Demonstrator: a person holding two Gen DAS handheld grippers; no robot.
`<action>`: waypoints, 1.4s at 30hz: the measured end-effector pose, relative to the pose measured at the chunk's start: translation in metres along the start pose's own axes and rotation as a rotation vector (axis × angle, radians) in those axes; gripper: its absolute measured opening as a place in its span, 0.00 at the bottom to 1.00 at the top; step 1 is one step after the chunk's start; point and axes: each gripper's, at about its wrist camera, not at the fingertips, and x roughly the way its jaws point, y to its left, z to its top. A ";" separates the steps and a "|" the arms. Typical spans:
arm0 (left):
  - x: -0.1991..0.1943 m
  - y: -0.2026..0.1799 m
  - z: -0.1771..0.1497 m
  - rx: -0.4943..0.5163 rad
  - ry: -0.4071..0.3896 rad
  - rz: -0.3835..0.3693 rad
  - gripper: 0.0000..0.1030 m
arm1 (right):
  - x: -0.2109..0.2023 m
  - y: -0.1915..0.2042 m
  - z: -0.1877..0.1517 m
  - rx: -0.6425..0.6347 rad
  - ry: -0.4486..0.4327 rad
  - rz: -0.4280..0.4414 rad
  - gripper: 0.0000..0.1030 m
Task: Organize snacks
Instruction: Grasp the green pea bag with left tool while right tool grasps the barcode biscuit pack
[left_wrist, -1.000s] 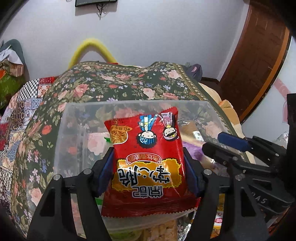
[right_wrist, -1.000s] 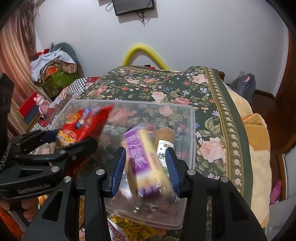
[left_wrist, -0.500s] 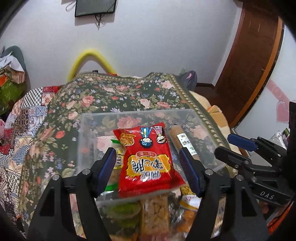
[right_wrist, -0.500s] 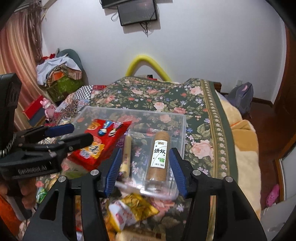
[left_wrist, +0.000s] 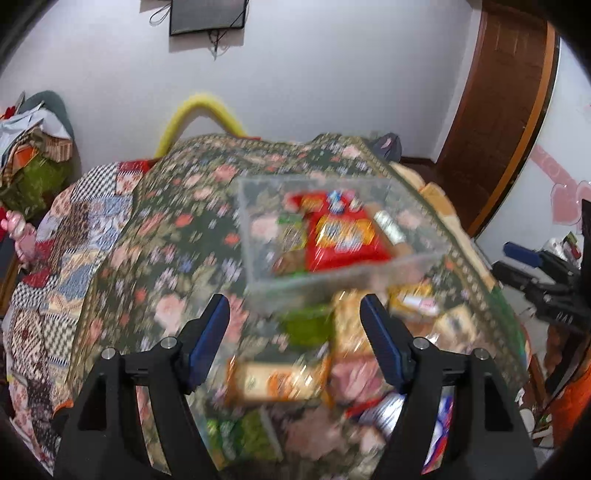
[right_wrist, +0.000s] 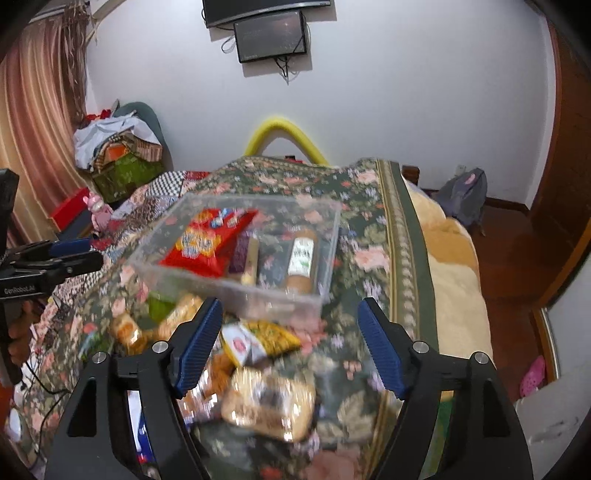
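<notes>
Hovering over loose snacks on the bed: both claws open, empty. Clear bin (right_wrist: 236, 288) lies ahead; cracker pack (right_wrist: 267, 406), long axis crosswise, sits under right claw (right_wrist: 290, 345); left claw (left_wrist: 295, 332) farther off.

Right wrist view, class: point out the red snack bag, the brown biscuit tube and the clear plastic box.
red snack bag (right_wrist: 207, 242), right wrist view, middle of its front
brown biscuit tube (right_wrist: 301, 258), right wrist view, white label
clear plastic box (right_wrist: 258, 295), right wrist view, near wall
</notes>
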 end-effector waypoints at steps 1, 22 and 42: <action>0.000 0.004 -0.008 -0.005 0.011 0.006 0.71 | 0.001 -0.002 -0.006 0.008 0.014 0.001 0.71; 0.030 0.055 -0.124 -0.133 0.158 0.072 0.75 | 0.042 0.018 -0.078 0.019 0.221 -0.014 0.81; 0.038 0.039 -0.122 -0.067 0.083 0.089 0.51 | 0.049 0.019 -0.078 0.057 0.188 -0.026 0.77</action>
